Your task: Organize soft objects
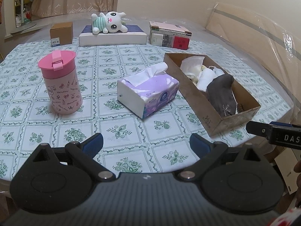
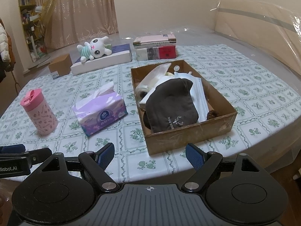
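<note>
A: At the right of centre in the right wrist view sits an open cardboard box (image 2: 190,131) on the floral tablecloth (image 2: 244,94). A dark brown cloth bag (image 2: 169,107) with a small deer print lies on top of the pile inside it, with white face masks (image 2: 199,94) beside it and pale wrapped items toward the far end.

B: And the grippers?

A: The right gripper (image 2: 150,155) hangs at the bottom edge, its blue pads spread wide with nothing between them, just short of the box's near wall. The left gripper (image 1: 146,145) is likewise spread and empty above bare tablecloth.

B: What else is on the table?

A: A purple tissue pack (image 2: 100,113) lies left of the box, and a pink lidded tumbler (image 2: 38,113) stands further left. In the upper left a white plush bunny (image 2: 94,50) lies on a flat white box (image 2: 101,62), with a small carton (image 2: 60,66) to its left and stacked books (image 2: 156,49) to its right.
</note>
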